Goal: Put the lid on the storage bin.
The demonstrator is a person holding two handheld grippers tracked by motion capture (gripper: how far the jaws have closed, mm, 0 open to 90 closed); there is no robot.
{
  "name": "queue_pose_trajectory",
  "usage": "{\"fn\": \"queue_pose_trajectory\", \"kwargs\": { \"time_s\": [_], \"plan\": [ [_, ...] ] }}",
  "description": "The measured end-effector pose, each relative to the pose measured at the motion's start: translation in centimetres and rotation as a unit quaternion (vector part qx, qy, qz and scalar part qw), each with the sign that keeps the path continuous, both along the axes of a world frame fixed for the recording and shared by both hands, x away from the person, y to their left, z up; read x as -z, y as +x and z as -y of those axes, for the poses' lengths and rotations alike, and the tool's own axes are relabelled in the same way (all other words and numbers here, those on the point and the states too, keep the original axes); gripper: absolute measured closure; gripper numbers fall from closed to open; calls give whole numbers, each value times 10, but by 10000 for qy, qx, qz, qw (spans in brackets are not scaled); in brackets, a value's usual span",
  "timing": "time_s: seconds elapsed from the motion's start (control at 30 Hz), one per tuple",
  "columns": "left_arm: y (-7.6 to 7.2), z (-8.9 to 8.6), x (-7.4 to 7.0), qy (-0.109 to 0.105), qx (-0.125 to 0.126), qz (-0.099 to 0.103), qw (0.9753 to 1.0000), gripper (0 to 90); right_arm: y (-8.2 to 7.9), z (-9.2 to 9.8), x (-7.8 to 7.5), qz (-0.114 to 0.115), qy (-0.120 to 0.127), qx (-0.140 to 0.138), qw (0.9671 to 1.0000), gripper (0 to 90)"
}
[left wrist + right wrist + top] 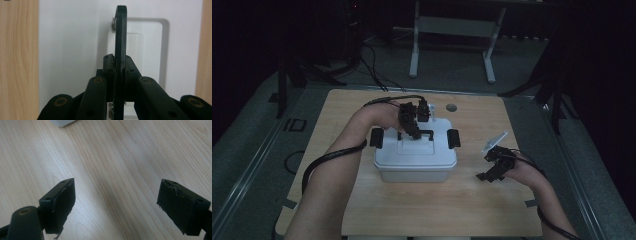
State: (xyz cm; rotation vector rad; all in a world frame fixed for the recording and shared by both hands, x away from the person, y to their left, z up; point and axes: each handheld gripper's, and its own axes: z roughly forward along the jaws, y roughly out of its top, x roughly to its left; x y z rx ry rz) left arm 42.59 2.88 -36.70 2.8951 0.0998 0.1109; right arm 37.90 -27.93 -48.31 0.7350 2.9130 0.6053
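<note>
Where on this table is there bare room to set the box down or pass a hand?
Bare wood lies along the near edge of the table, in front of the white box, and right of the box around the open right gripper. The left strip holds the left forearm. It is crowded over the lid, where the left gripper clamps the black handle.

The lidded storage box (416, 159) sits mid-table (492, 200), its carry handle (422, 134) on the lid under my left gripper (411, 131), while my right gripper (492, 172) rests right of it.
</note>
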Motion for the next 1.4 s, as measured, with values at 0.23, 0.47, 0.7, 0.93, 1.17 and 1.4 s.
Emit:
{"fn": "queue_pose_trajectory", "kwargs": {
  "time_s": [0.23,0.47,0.7,0.93,1.17,1.4],
  "plan": [
    [-1,-3,3,14,-245,146,9996,616,-1,-2,0,-6,7,-25,10000,145],
    [0,-17,6,-175,-546,369,9977,177,-1,-6,-2,13,19,-45,10000,145],
    [-2,-37,7,-405,-800,366,9953,74,-1,-7,-1,32,47,-60,10000,145],
    [-9,-64,9,-761,-1021,311,9914,75,-3,-8,1,20,75,-35,10000,145],
    [-17,-89,8,-963,-1210,275,9876,74,-4,-5,1,42,122,57,9999,145],
    [-26,-114,10,-972,-1364,239,9856,74,-4,-3,0,27,110,78,9999,145]
  ]
}}
